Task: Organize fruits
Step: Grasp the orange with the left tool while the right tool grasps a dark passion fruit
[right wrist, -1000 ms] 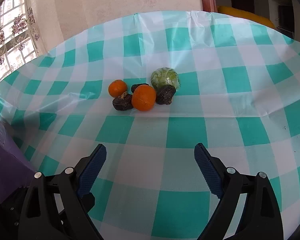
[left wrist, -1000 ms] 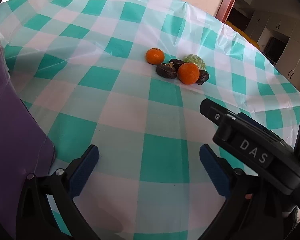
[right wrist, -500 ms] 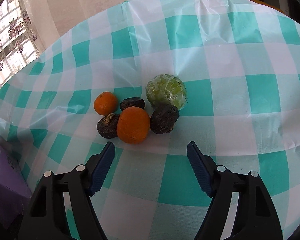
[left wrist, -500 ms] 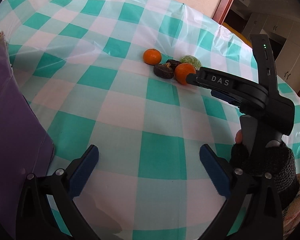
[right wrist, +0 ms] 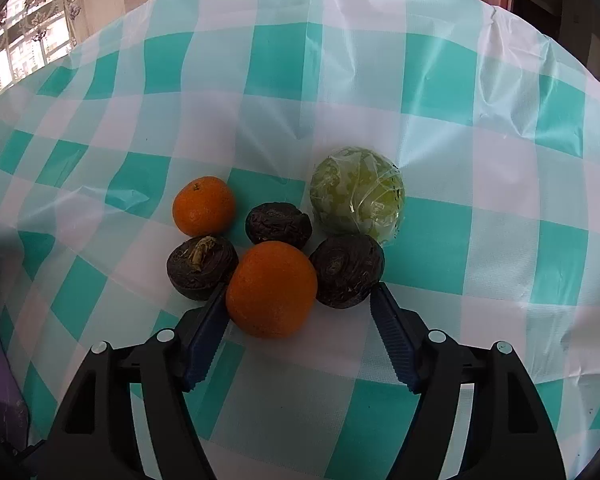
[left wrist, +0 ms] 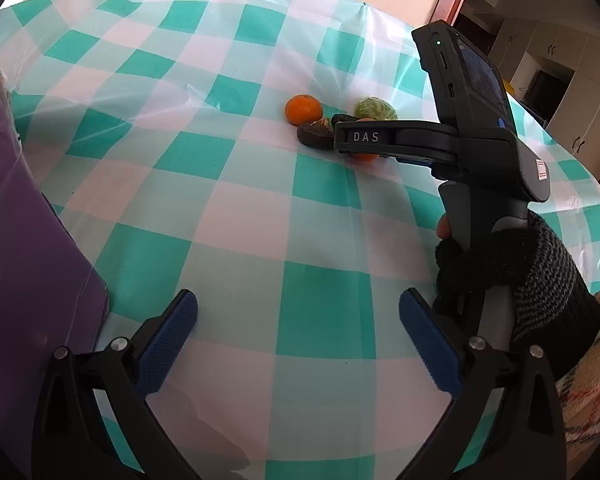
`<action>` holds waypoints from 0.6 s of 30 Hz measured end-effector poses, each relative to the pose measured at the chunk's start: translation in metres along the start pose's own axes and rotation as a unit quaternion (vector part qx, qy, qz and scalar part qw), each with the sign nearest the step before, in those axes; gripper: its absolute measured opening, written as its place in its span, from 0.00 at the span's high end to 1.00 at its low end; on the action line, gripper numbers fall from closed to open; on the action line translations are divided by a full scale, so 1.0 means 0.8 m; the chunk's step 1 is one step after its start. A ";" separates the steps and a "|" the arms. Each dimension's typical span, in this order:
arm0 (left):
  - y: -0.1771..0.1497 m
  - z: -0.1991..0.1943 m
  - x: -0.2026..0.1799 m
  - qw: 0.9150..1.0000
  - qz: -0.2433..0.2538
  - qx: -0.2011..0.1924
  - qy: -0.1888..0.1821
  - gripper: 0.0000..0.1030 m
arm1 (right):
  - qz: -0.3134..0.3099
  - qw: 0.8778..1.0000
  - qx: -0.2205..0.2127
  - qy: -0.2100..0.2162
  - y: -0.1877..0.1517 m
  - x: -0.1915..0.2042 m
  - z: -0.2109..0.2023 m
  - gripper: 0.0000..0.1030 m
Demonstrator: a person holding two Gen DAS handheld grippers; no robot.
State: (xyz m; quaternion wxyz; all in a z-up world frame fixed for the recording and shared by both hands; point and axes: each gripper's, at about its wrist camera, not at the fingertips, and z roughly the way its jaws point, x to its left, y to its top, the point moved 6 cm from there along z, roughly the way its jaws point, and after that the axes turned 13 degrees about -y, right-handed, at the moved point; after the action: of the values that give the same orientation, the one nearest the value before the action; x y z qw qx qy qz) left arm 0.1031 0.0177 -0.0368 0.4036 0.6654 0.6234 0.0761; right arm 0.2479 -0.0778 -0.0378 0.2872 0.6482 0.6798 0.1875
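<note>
So, left wrist view: left gripper [left wrist: 298,338] hangs low over the teal-and-white checked plastic cloth on the counter [left wrist: 228,216], blue-padded fingers [left wrist: 168,340] spread wide, nothing between them. Purple bag-like object [left wrist: 24,240] sits at the left edge. Fruit cluster is far and right of centre; small round orange mandarin [left wrist: 304,109] is clear to see, the rest is partly hidden behind the right gripper [left wrist: 340,136], held in a dark knit glove [left wrist: 512,276].

Right wrist view: right gripper [right wrist: 298,308] fingers [right wrist: 206,332] spread, straddling the large round orange [right wrist: 271,289]; left pad looks touching or just beside it, right pad tip sits by a wrinkled dark-brown fruit [right wrist: 347,276]. Two more dark wrinkled fruits [right wrist: 202,267] [right wrist: 278,225] crowd it; small mandarin [right wrist: 203,205] far left, green plastic-wrapped round fruit [right wrist: 357,195] far right.

Step looks like: pre-grasp on the large orange, not yet pinched. Next move calls for a little more advance, then closing on the orange only, without catching the dark fruits touching it.
</note>
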 end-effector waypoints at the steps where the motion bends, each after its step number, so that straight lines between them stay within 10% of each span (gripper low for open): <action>1: 0.000 0.000 0.000 1.000 0.000 0.000 0.000 0.02 | 0.017 1.000 -0.001 0.006 -0.001 -0.007 -0.001 0.33; 6: 0.000 0.000 0.000 1.000 0.001 0.000 0.001 0.02 | 0.126 0.990 -0.003 0.061 -0.018 -0.059 -0.007 0.41; 18: 0.000 0.002 0.000 1.000 0.008 0.005 0.010 0.02 | 0.135 0.988 0.001 0.074 -0.058 -0.084 -0.034 0.43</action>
State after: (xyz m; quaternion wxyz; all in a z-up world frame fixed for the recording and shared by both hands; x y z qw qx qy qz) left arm 0.1039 0.0169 -0.0383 0.3933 0.6715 0.6226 0.0823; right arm 0.1942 -0.1454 -0.0362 0.2079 0.7187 0.6056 0.2710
